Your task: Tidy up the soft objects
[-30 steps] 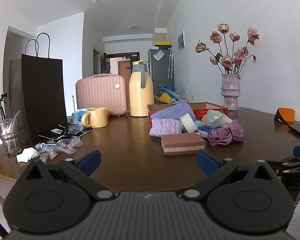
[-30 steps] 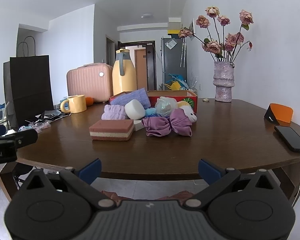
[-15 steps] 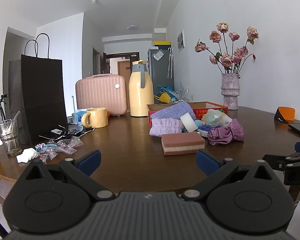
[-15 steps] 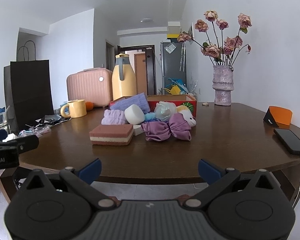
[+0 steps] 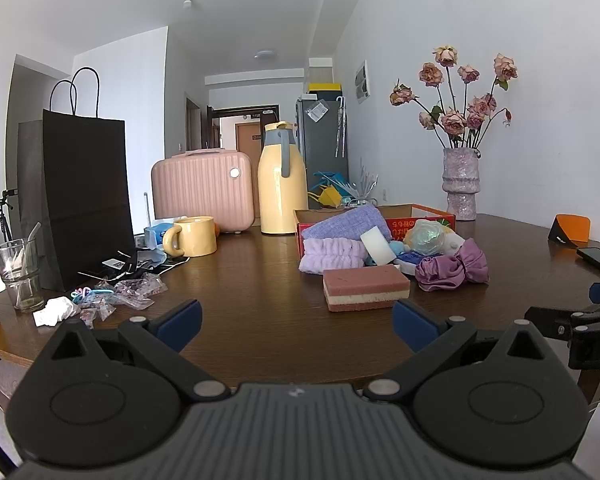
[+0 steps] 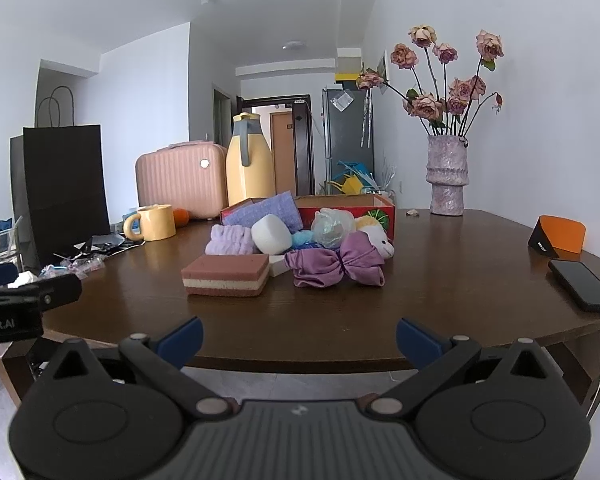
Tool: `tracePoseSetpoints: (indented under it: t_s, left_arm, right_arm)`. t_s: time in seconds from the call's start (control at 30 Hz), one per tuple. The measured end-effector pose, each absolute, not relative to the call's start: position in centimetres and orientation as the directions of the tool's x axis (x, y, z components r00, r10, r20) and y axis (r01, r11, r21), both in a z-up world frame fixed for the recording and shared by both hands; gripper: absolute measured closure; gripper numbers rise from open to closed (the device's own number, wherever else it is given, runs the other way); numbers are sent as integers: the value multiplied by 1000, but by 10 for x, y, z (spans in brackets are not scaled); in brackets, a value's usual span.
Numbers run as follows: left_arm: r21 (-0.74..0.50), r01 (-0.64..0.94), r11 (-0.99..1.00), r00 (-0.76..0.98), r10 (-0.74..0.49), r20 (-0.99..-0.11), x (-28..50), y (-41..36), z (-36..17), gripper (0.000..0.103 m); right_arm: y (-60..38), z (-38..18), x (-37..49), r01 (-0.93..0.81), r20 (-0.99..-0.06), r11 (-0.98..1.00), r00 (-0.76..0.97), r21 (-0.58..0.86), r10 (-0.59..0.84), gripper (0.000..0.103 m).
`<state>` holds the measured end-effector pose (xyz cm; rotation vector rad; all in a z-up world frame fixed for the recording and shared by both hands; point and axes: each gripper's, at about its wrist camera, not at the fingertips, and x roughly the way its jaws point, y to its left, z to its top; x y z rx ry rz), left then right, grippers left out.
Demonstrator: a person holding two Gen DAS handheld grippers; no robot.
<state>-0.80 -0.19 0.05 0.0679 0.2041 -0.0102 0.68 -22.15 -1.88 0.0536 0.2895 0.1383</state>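
A: What is seen from the left wrist?
B: The left gripper point(image 5: 296, 322) is held spread wide and empty over the table point(image 5: 252, 292) edge. The pink sponge point(image 5: 366, 289) lies ahead, apart from it, in front of the red box point(image 5: 432, 216).

A: And from the right wrist?
B: The right gripper point(image 6: 299, 338) is likewise parted, nothing grasped. The sponge point(image 6: 226, 275) is seen beside the purple scrunchie point(image 6: 338, 264), before the box point(image 6: 380, 210).
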Motion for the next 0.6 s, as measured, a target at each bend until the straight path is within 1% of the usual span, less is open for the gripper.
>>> tracePoseSetpoints:
  t_s: [0.6]
  left_arm:
    - [68, 22, 997, 979, -7, -205, -9, -2, 1, 0]
  right_arm:
    - [-220, -21, 6, -136, -283, 988, 947, 71, 151, 0]
